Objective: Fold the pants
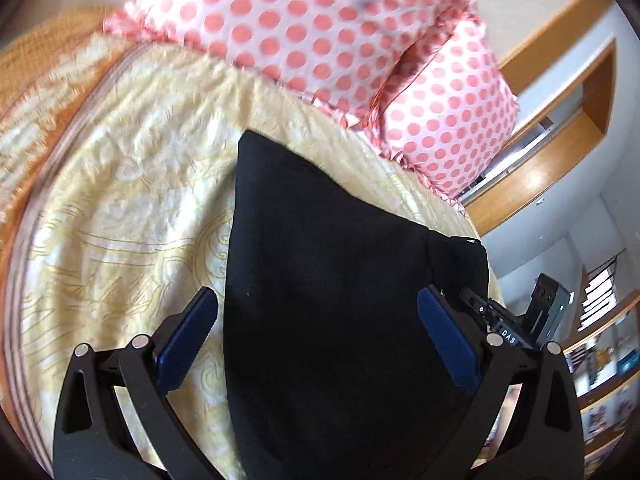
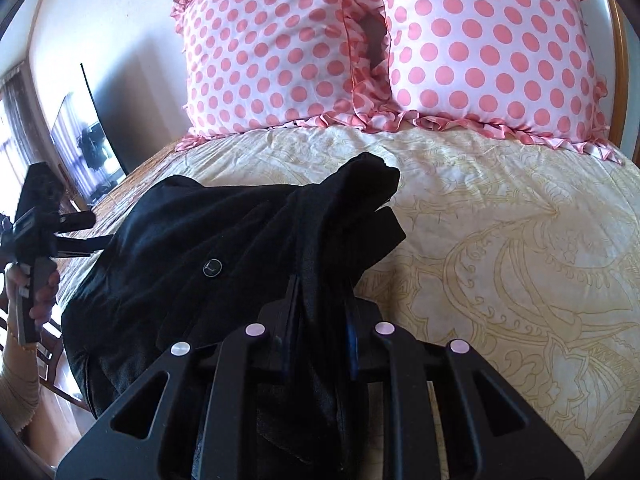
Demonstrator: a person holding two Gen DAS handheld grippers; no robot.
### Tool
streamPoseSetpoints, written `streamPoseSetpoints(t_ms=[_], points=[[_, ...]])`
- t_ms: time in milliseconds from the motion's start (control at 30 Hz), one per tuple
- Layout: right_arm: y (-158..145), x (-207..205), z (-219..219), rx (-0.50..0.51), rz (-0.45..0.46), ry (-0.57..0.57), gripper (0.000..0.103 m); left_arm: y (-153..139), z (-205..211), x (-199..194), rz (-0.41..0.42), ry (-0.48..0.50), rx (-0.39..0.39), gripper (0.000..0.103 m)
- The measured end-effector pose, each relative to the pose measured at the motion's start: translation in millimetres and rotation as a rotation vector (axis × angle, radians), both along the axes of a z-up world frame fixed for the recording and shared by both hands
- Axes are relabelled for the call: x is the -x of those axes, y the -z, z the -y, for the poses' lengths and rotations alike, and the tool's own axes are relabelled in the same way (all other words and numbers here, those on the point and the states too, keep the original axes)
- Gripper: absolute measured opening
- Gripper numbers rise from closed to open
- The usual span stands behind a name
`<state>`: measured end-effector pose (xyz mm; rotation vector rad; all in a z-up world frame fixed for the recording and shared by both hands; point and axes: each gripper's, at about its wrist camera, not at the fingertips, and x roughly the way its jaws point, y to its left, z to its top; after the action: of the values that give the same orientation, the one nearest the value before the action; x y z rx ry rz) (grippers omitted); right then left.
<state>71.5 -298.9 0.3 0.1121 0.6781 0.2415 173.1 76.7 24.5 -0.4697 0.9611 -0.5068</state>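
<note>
Black pants (image 1: 328, 280) lie on the cream bedspread (image 1: 120, 208). My left gripper (image 1: 320, 328) hovers over them, open, its blue pads (image 1: 188, 336) wide apart on either side of the dark cloth and not pressing it. In the right wrist view the pants (image 2: 192, 232) are bunched up, with a small round button on top. My right gripper (image 2: 322, 304) is shut on a raised fold of that cloth. The right gripper (image 1: 508, 324) also shows at the pants' right edge in the left wrist view. At the far left of the right wrist view, a hand holds the left gripper (image 2: 40, 216).
Two pink polka-dot pillows (image 2: 360, 52) lean at the head of the bed. The patterned bedspread (image 2: 500, 240) stretches to the right of the pants. A dark screen (image 2: 100, 128) stands left of the bed. Wooden trim and shelves (image 1: 600, 360) are on the right.
</note>
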Motion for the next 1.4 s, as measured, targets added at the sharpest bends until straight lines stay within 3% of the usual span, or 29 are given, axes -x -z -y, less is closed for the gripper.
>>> streamPoseSetpoints(t_ms=[100,233,367,433,467,500,533,767,1067,1200,1300,1367,1400], points=[[1.0,-3.4,1.9,-0.012,-0.016,0.003,0.02,8.6,1.9,-11.4,-0.04,0.012,0.015,0.091],[4.8,-8.8,10.7,-0.079,-0.053,0.013,0.024,10.3,5.5,-18.9,-0.033,0.004,-0.024,0.07],[15.3,-23.0,23.8,-0.179,-0.127,0.028,0.044,12.4,9.0,-22.7,-0.036,-0.009,-0.079,0.048],[18.2,-26.0,26.7,-0.218,-0.13,0.02,0.047,13.1,11.0,-23.1,-0.031,-0.01,-0.11,0.037],[17.9,-26.0,26.2,-0.217,-0.125,0.016,0.041,12.3,13.2,-21.9,-0.02,-0.007,-0.128,0.021],[16.0,-24.3,23.9,-0.213,-0.11,-0.003,0.026,10.8,13.4,-20.3,-0.005,-0.003,-0.132,0.016],[13.1,-21.7,22.7,-0.217,-0.092,-0.016,0.023,7.5,14.4,-17.7,0.02,-0.002,-0.137,0.006],[-16.6,-26.1,22.2,-0.257,-0.011,-0.054,0.018,-23.7,26.0,-12.4,0.165,0.019,-0.168,0.004],[-56.9,-112.8,12.6,-0.221,0.091,-0.014,0.017,-62.9,38.0,-80.2,0.276,-0.042,-0.229,0.004],[-48.1,-151.9,12.1,-0.185,0.071,0.018,0.017,-50.6,33.5,-127.6,0.242,-0.096,-0.278,0.004],[-25.8,-180.5,13.9,-0.139,-0.054,0.076,0.017,-20.5,27.6,-153.3,0.145,-0.12,-0.326,0.004],[-8.8,-193.8,18.2,-0.132,-0.149,0.113,0.018,-2.8,24.3,-160.3,0.095,-0.124,-0.323,0.005],[-7.2,-195.2,18.9,-0.132,-0.155,0.113,0.019,5.4,22.6,-161.7,0.082,-0.131,-0.311,0.005]])
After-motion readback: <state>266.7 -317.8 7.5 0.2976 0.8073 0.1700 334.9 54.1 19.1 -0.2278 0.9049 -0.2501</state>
